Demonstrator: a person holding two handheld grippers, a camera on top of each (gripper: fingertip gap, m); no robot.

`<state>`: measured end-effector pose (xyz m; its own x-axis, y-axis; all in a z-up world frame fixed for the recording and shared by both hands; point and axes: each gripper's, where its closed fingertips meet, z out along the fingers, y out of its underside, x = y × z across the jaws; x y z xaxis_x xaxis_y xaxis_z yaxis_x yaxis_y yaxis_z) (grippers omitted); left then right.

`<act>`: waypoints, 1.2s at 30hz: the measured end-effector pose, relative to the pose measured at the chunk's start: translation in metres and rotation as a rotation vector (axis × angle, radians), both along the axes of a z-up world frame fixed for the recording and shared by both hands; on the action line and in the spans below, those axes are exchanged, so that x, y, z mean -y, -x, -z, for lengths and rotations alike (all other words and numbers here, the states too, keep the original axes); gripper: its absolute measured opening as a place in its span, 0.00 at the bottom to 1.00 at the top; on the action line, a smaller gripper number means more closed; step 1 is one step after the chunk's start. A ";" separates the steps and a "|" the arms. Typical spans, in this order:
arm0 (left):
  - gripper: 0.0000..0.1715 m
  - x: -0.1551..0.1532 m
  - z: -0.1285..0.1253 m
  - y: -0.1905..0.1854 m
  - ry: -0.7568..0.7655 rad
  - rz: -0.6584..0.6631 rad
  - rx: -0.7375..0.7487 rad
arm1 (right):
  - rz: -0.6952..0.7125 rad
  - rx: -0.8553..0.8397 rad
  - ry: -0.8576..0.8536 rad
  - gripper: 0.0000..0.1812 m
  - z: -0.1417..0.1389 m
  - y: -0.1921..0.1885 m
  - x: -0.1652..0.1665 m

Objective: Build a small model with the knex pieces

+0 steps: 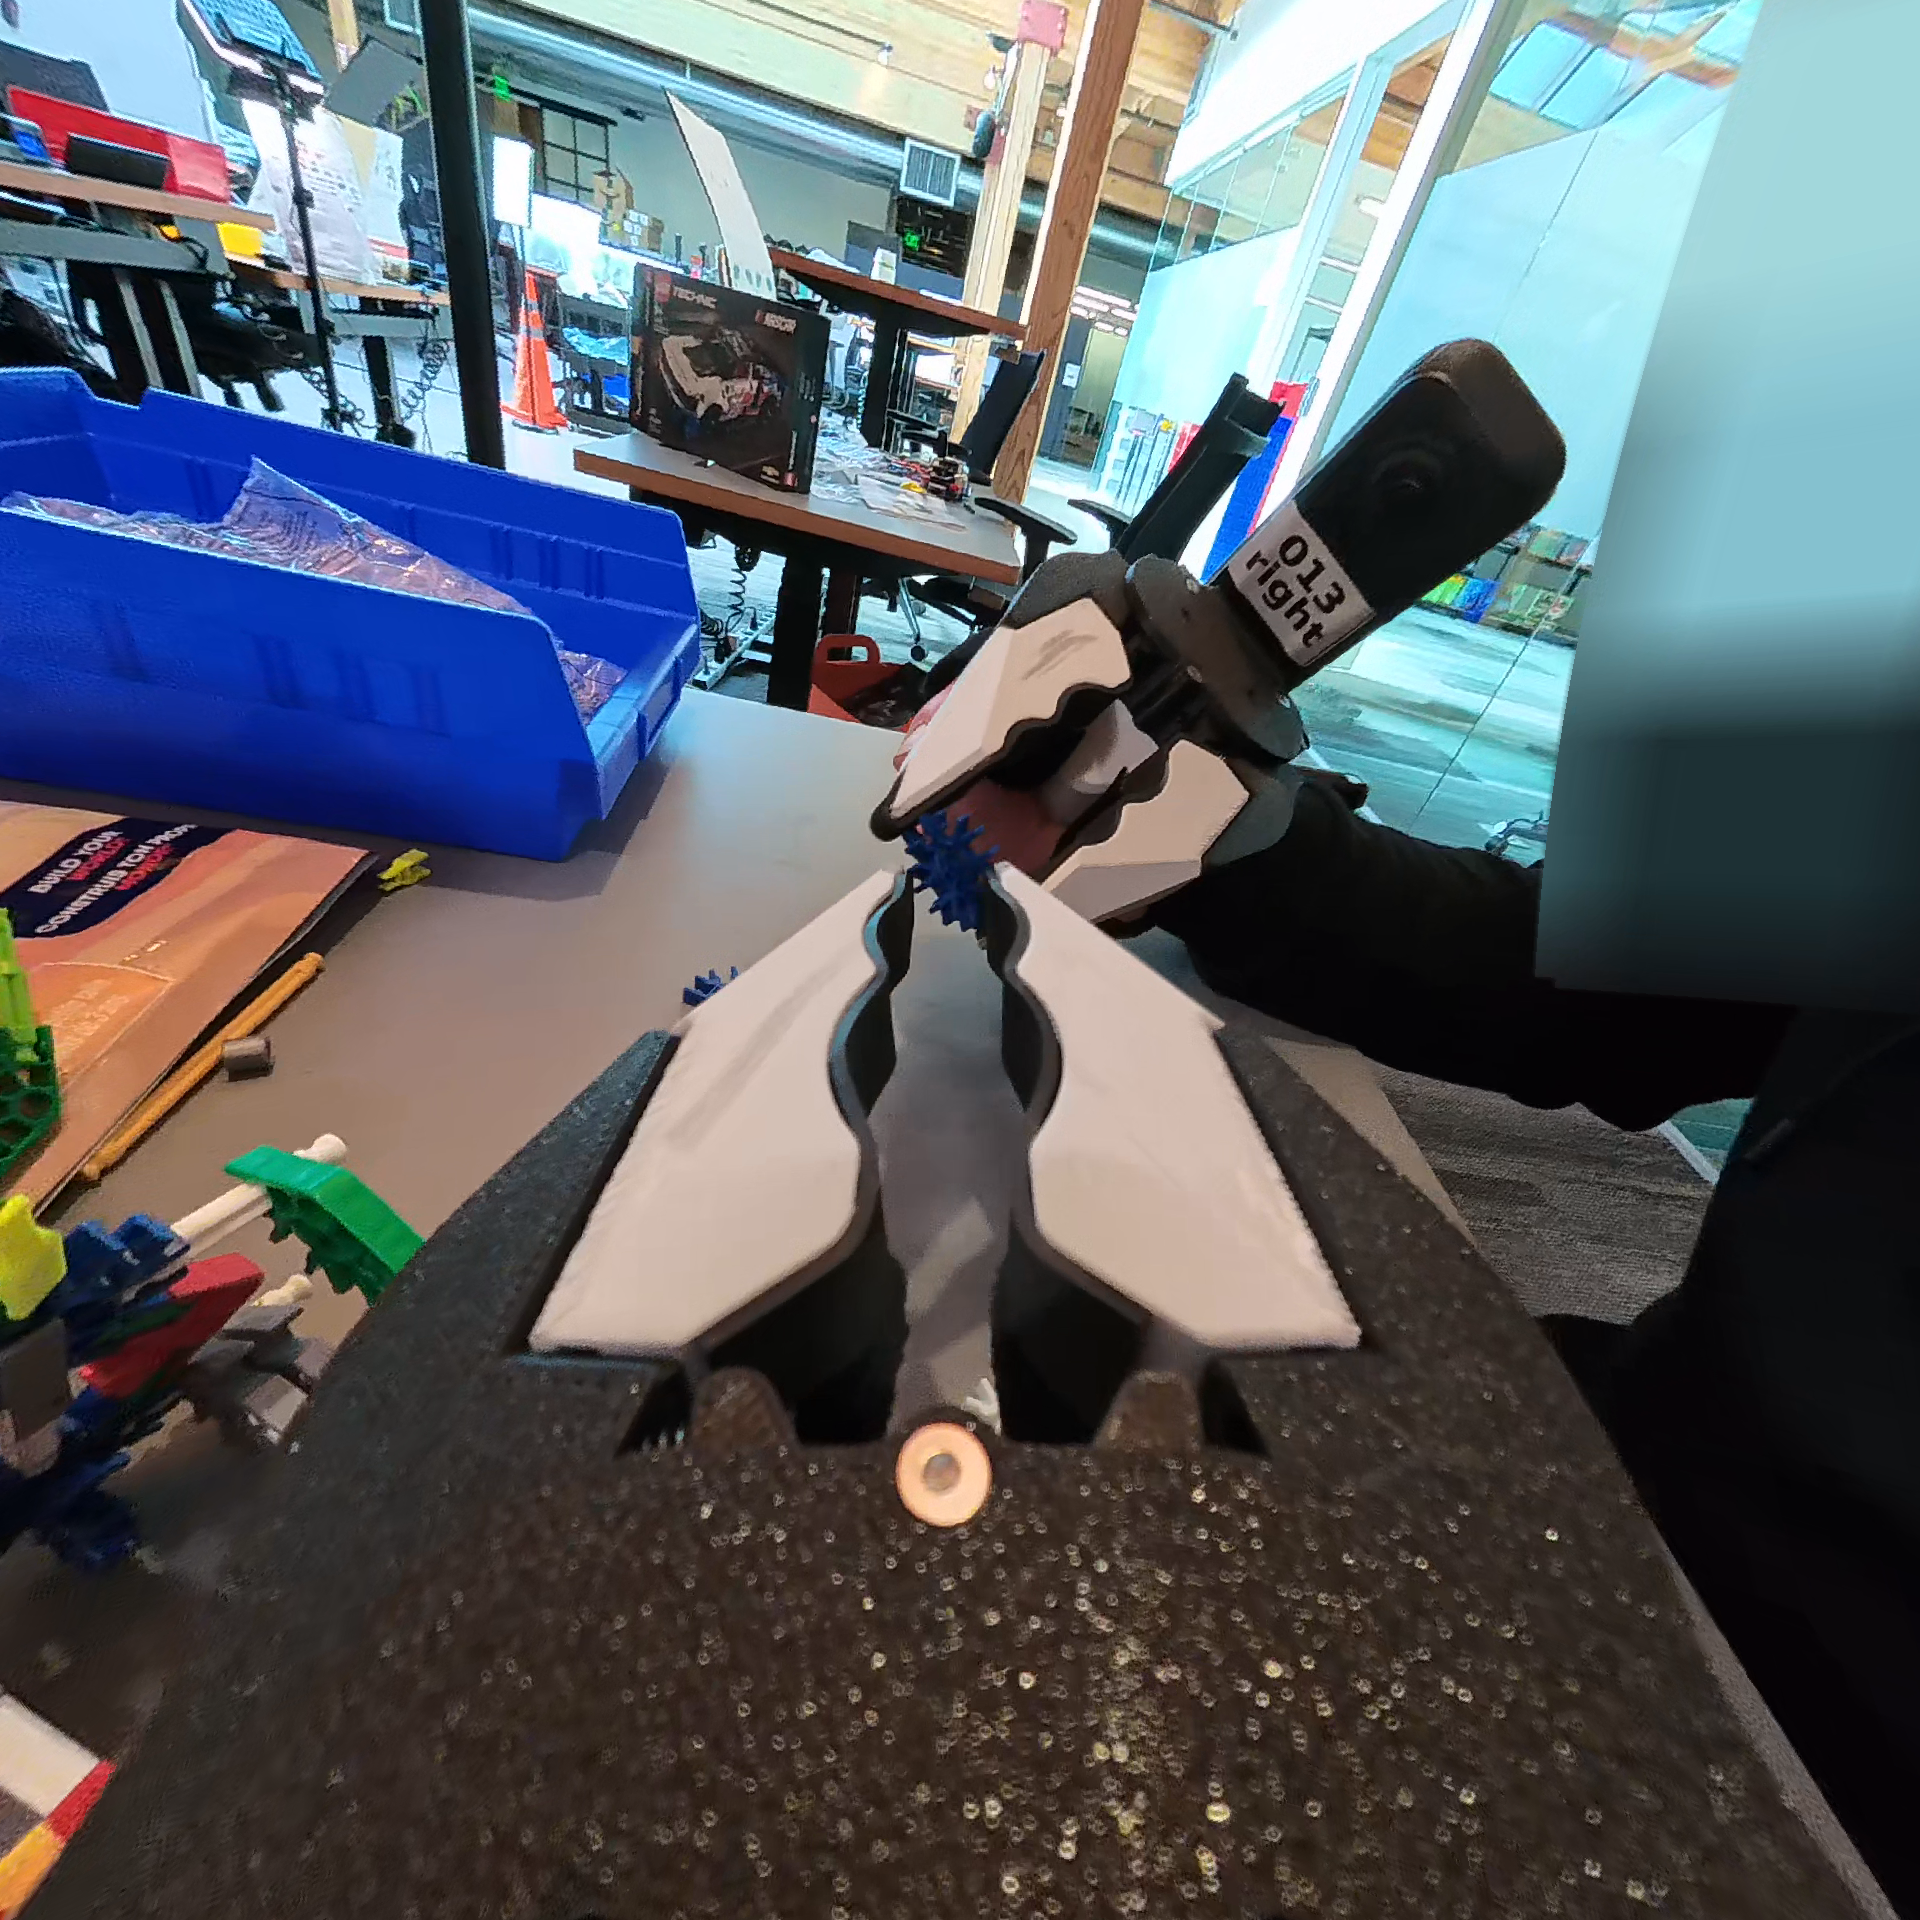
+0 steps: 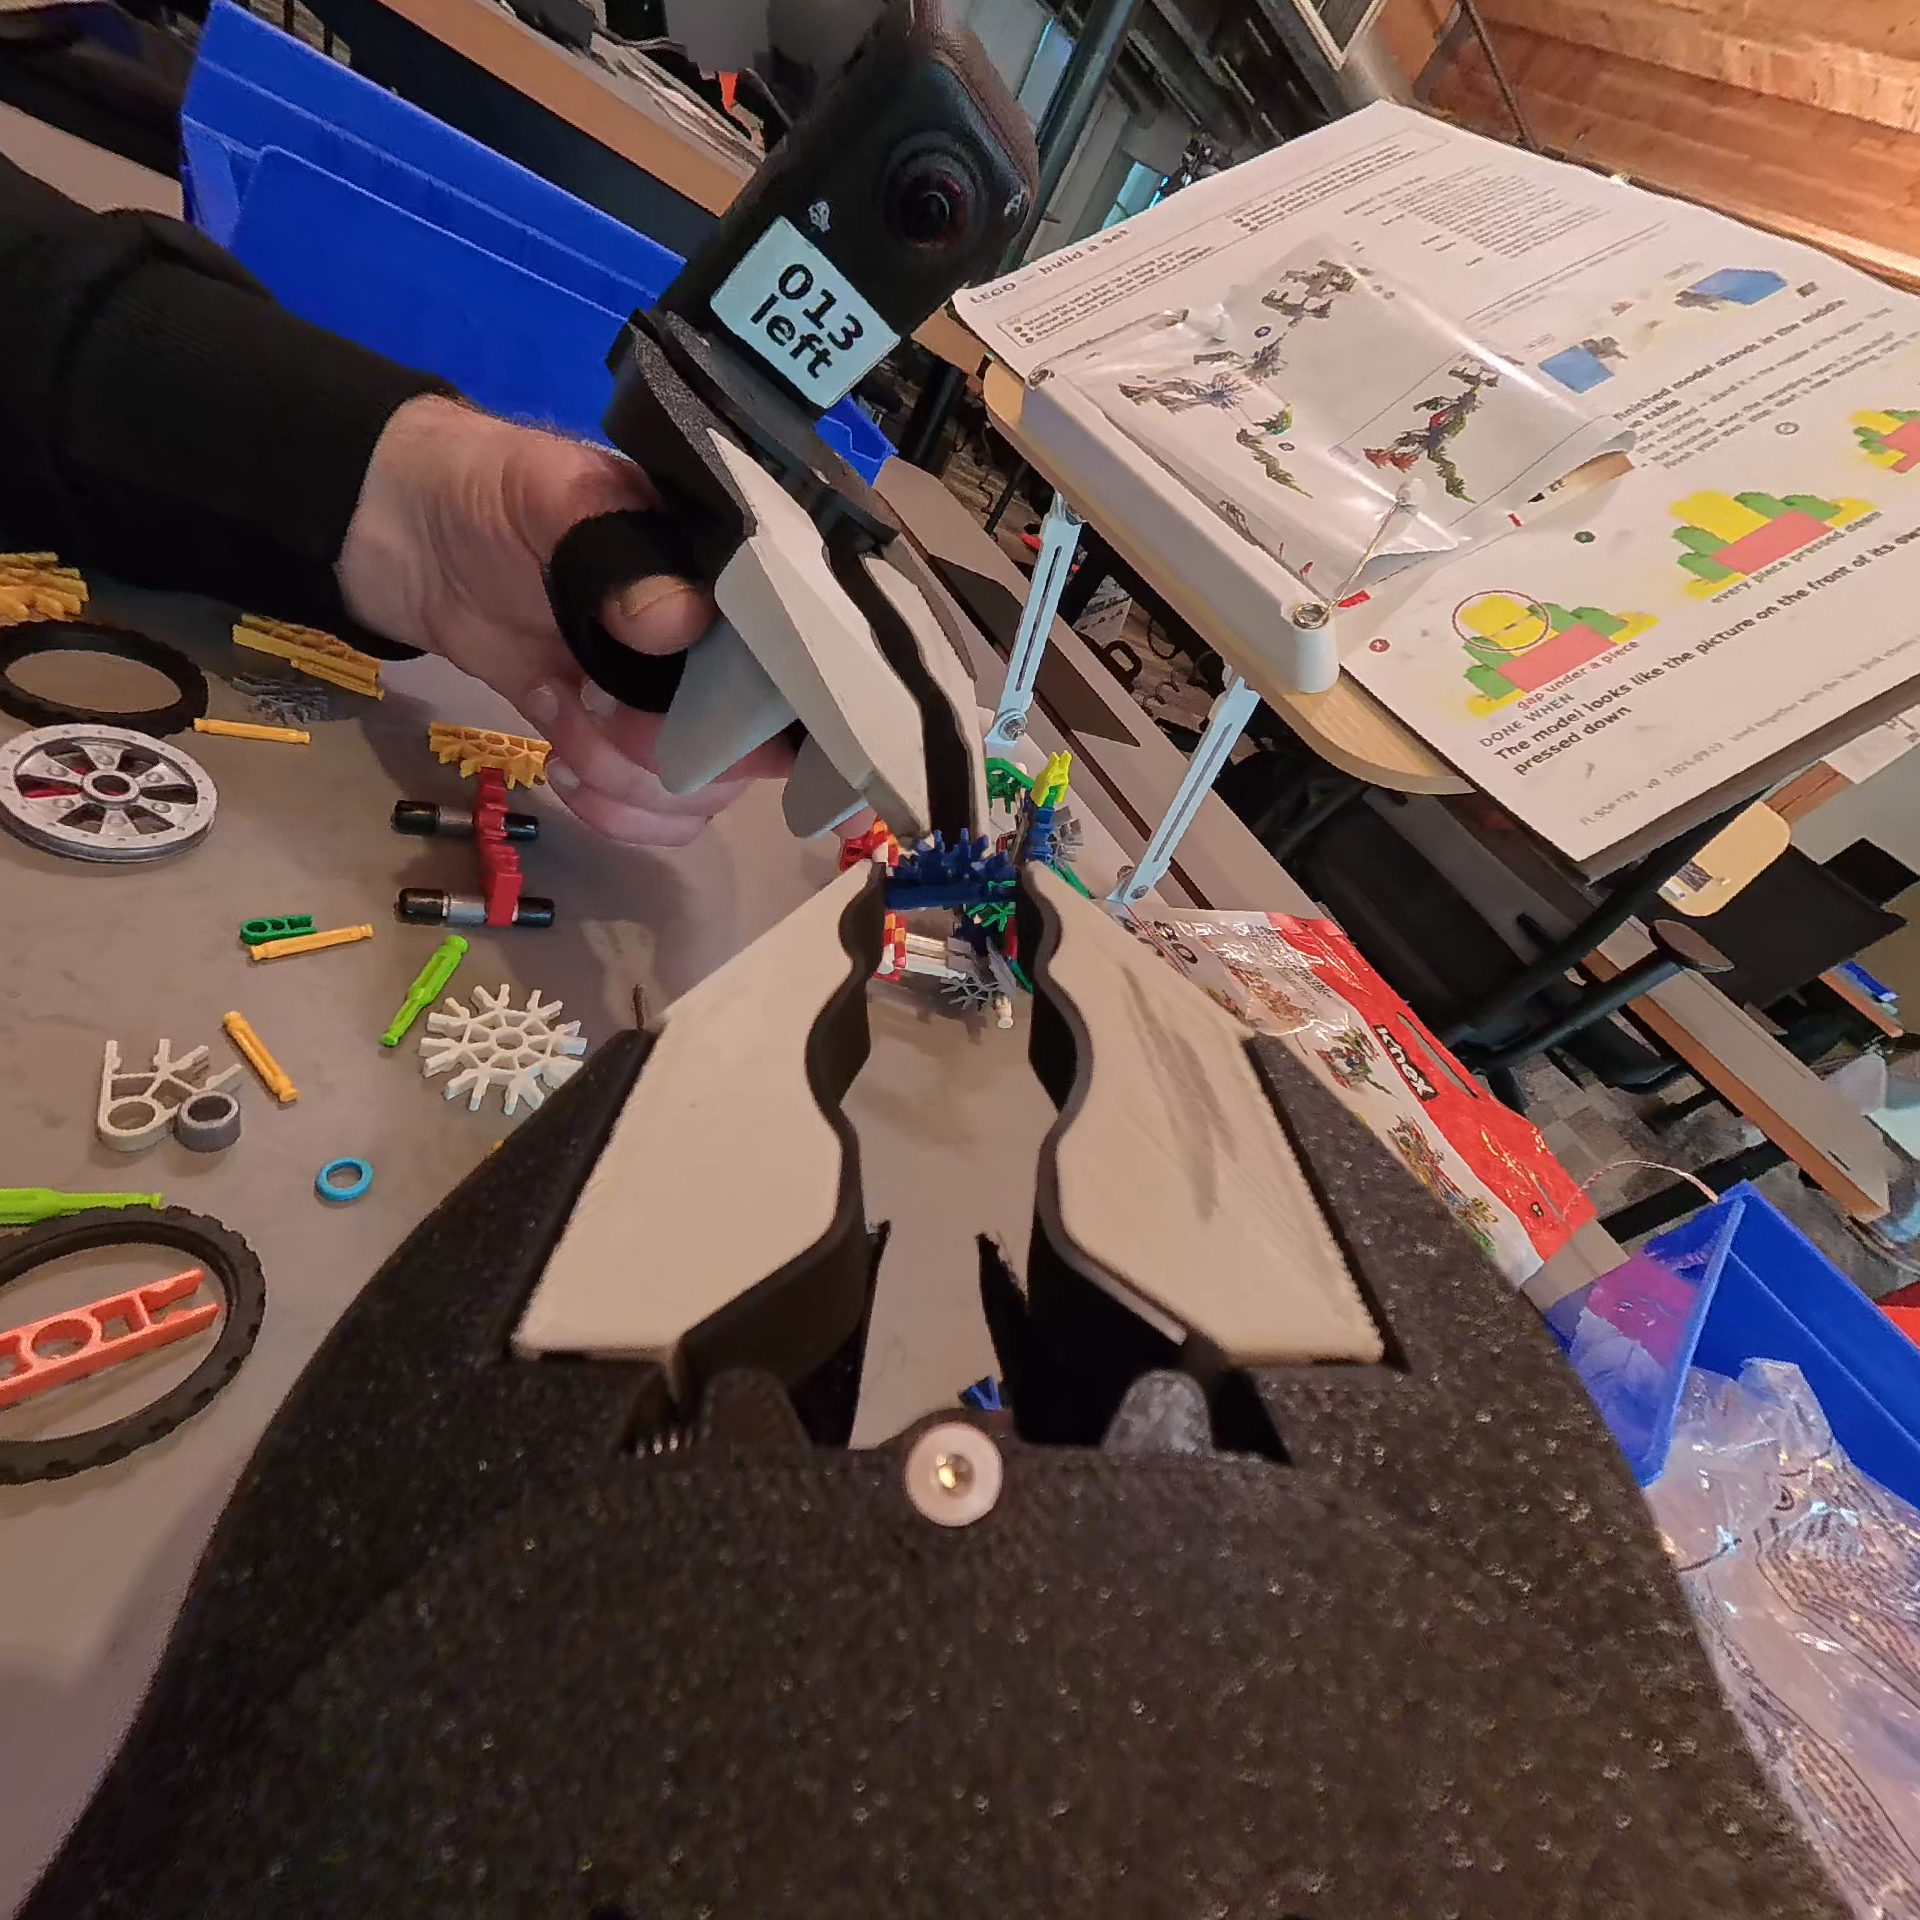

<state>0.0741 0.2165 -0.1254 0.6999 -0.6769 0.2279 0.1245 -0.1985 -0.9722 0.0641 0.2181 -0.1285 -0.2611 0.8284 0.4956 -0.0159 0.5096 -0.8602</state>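
Observation:
My left gripper [image 1: 951,883] is shut on a small blue snowflake-shaped connector [image 1: 948,868] and holds it above the grey table [image 1: 540,987]. In the right wrist view the left gripper [image 2: 928,821] comes down from the upper left onto the same connector [image 2: 940,871]. My right gripper [image 2: 951,883] is open, and its jaws stand close on either side of the connector. It also shows in the left wrist view [image 1: 987,862], reaching in from the right. A multicoloured built model [image 2: 992,940] stands on the table just behind the fingertips and shows at the lower left in the left wrist view [image 1: 125,1320].
A blue bin [image 1: 312,675] with plastic bags and a booklet [image 1: 156,935] lie to the left. Loose rods, a white snowflake connector [image 2: 504,1044], a silver wheel [image 2: 104,795] and black tyres [image 2: 114,1340] lie on the table. An instruction board on a stand [image 2: 1455,468] and a red package [image 2: 1403,1101] are on the right. Both grippers' tips are roughly 20 cm from the silver wheel [image 2: 104,795].

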 end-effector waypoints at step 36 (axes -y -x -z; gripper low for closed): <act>0.05 -0.013 0.009 0.007 0.092 -0.105 -0.038 | 0.097 0.036 -0.118 0.13 0.012 0.007 -0.011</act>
